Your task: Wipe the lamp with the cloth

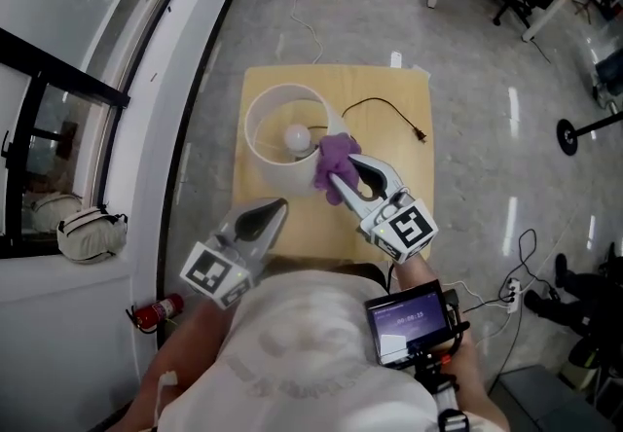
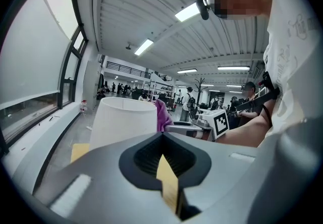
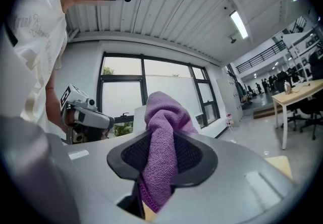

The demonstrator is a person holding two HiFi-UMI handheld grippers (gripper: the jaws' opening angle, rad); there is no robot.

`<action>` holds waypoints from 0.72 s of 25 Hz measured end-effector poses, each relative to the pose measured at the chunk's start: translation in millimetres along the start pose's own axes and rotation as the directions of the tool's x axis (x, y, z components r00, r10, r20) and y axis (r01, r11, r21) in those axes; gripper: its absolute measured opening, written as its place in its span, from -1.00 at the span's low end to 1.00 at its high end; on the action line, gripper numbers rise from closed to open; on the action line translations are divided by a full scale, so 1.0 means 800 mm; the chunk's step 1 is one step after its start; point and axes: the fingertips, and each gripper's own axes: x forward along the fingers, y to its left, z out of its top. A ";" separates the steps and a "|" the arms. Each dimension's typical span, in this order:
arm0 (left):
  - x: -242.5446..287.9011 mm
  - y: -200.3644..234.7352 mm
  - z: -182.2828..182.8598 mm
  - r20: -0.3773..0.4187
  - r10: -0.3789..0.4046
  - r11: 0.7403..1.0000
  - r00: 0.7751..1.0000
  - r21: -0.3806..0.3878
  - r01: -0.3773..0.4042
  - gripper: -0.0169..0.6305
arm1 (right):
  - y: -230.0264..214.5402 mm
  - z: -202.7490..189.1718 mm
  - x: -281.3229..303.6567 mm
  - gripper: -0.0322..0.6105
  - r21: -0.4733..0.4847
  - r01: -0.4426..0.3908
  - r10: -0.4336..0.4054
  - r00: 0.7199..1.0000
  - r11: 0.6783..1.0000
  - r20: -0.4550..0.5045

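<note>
Looking down from the head view, you see one lamp on the table, one bulb inside it; one cloth touches its rim at 4 o'clock. Left gripper view: your left gripper has its jaws together, empty. Right gripper view: your right gripper is clamped on the cloth.

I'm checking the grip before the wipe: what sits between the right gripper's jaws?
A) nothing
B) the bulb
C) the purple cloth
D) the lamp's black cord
C: the right gripper view shows the purple cloth clamped between the jaws, and the head view shows the right gripper carrying it by the rim of the lampshade.
</note>
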 end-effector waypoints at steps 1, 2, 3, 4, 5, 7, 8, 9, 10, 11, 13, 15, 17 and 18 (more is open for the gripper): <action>-0.004 0.005 -0.002 -0.002 -0.002 1.000 1.000 0.000 0.002 -0.95 | 0.000 -0.009 0.000 -0.47 0.008 0.015 -0.015 1.000 1.000 -0.008; -0.008 0.010 -0.004 -0.005 -0.004 1.000 1.000 -0.001 0.004 -0.95 | -0.001 -0.019 0.000 -0.47 0.016 0.029 -0.029 0.999 0.999 -0.017; -0.010 0.015 -0.006 -0.007 -0.006 1.000 1.000 -0.002 0.006 -0.95 | -0.001 -0.029 -0.001 -0.47 0.025 0.043 -0.042 0.999 0.999 -0.029; -0.012 0.018 -0.008 -0.010 -0.010 1.000 1.000 -0.003 0.010 -0.95 | -0.002 -0.040 -0.002 -0.47 0.035 0.056 -0.055 0.998 0.998 -0.043; -0.014 0.020 -0.009 -0.011 -0.016 1.000 1.000 -0.005 0.016 -0.95 | -0.003 -0.050 -0.003 -0.47 0.045 0.070 -0.068 0.996 0.996 -0.059; -0.015 0.024 -0.009 -0.012 -0.034 0.999 0.999 -0.006 0.034 -0.95 | -0.006 -0.071 -0.006 -0.47 0.067 0.102 -0.095 0.991 0.993 -0.090; -0.016 0.025 -0.009 -0.012 -0.044 0.999 0.999 -0.005 0.044 -0.95 | -0.007 -0.082 -0.007 -0.47 0.077 0.118 -0.110 0.989 0.990 -0.104; -0.016 0.027 -0.008 -0.012 -0.055 0.998 0.998 -0.004 0.055 -0.95 | -0.009 -0.091 -0.008 -0.47 0.086 0.135 -0.124 0.985 0.987 -0.117; -0.017 0.028 -0.008 -0.012 -0.066 0.998 0.998 -0.003 0.066 -0.95 | -0.010 -0.100 -0.009 -0.47 0.094 0.153 -0.140 0.982 0.984 -0.130; -0.019 0.030 -0.009 -0.013 -0.075 0.997 0.997 -0.003 0.075 -0.95 | -0.012 -0.109 -0.010 -0.47 0.102 0.171 -0.156 0.977 0.980 -0.144; -0.022 0.035 -0.010 -0.014 -0.091 0.996 0.996 -0.004 0.091 -0.95 | -0.014 -0.125 -0.012 -0.47 0.117 0.207 -0.185 0.967 0.971 -0.174; -0.026 0.041 -0.011 -0.012 -0.106 0.994 0.994 -0.005 0.106 -0.95 | -0.015 -0.137 -0.014 -0.47 0.127 0.239 -0.210 0.955 0.963 -0.208; -0.030 0.048 -0.014 -0.012 -0.120 0.993 0.993 -0.007 0.120 -0.95 | -0.015 -0.144 -0.015 -0.47 0.121 0.271 -0.237 0.942 0.955 -0.239; -0.031 0.052 -0.015 -0.012 -0.128 0.992 0.992 -0.009 0.127 -0.95 | -0.015 -0.144 -0.016 -0.47 0.112 0.288 -0.254 0.935 0.951 -0.246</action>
